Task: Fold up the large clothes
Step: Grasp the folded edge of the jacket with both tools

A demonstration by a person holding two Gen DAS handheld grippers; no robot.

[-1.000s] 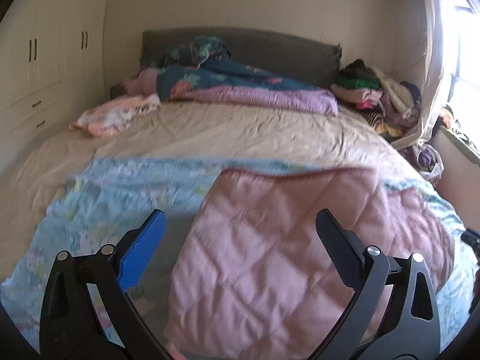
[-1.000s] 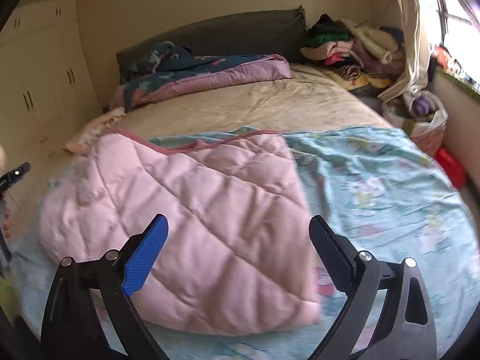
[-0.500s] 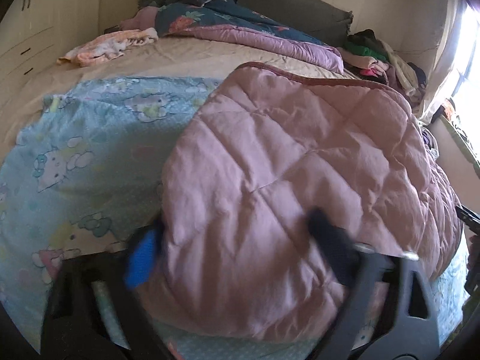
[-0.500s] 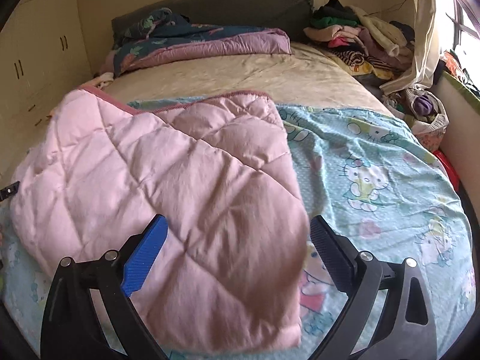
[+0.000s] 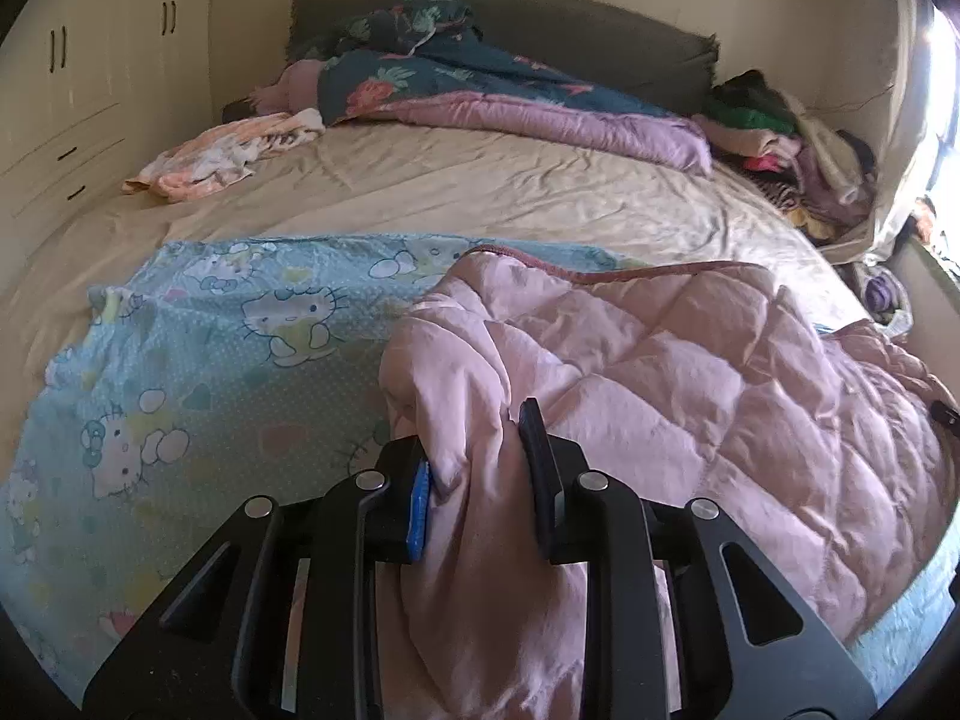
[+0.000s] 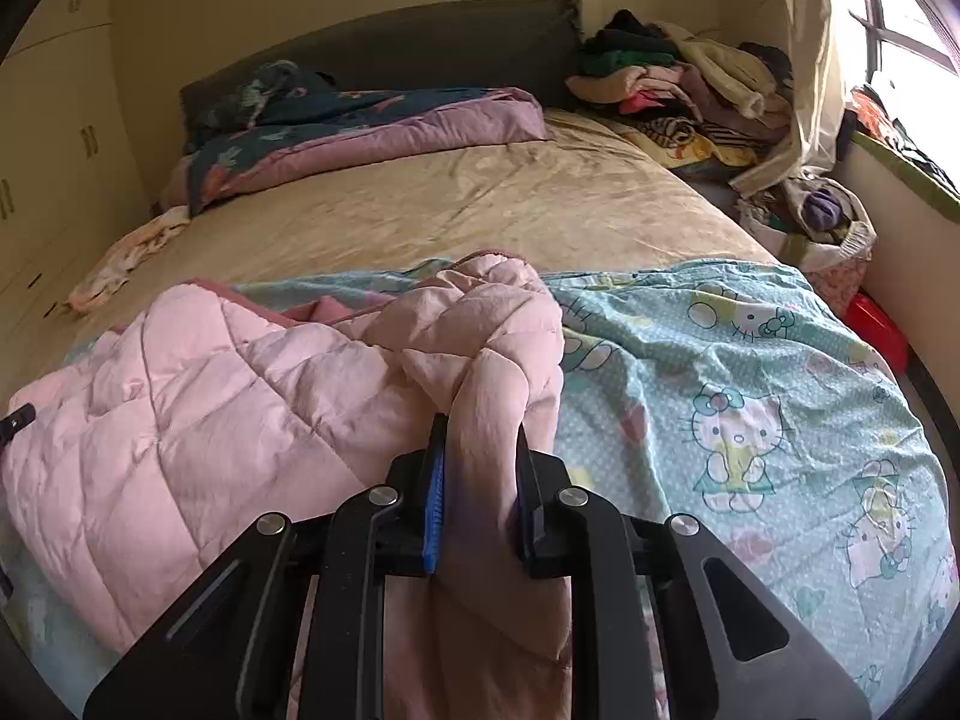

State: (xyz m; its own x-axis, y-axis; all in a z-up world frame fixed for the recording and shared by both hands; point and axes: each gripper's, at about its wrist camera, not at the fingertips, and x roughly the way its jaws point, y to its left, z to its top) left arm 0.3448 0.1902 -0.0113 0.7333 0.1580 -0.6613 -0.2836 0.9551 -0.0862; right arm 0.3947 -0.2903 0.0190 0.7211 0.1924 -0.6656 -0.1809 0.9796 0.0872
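Note:
A pink quilted blanket [image 5: 690,390] lies folded back on itself, its light blue cartoon-print side [image 5: 198,372] facing up on the bed. My left gripper [image 5: 480,474] is shut on the pink fold's near left corner, with cloth bunched between the jaws. My right gripper [image 6: 480,474] is shut on the fold's near right corner; the pink blanket [image 6: 210,408] spreads to its left and the blue print side [image 6: 750,408] to its right. Both corners are lifted slightly off the bed.
The beige sheet [image 5: 480,180] covers the far half of the bed. A dark floral and purple duvet [image 5: 510,96] lies by the grey headboard. A small peach garment [image 5: 222,156] lies far left. A clothes pile [image 6: 678,84] sits far right. White wardrobes [image 5: 72,90] stand left.
Both grippers were open above the pink fold; they moved down onto its near corners and closed on them. The cloth now bunches up at each grip.

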